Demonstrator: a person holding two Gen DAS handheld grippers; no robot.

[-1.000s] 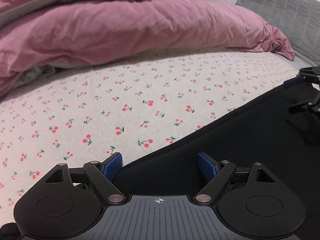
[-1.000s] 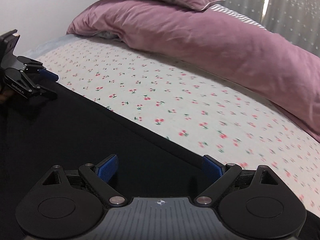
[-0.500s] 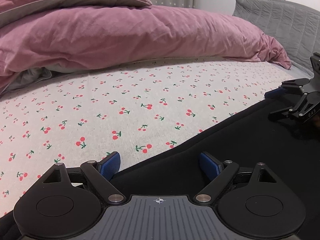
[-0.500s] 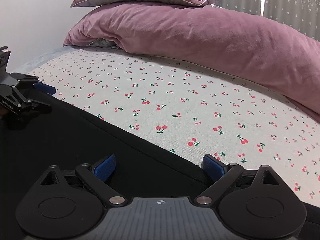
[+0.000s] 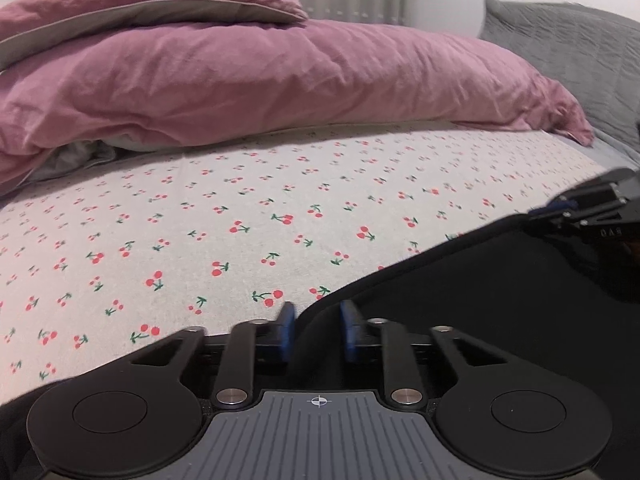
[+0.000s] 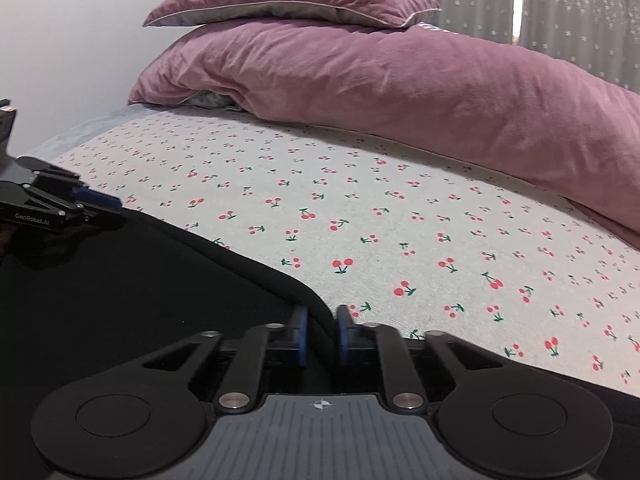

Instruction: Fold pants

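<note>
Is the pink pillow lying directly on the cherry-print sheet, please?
No, the pink pillow rests on top of the pink duvet, above the sheet.

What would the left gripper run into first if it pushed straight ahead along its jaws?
The left gripper, jaws nearly shut on the edge of the black pants, would slide over the cherry-print sheet and probably meet the pink duvet first; depth is unclear.
</note>
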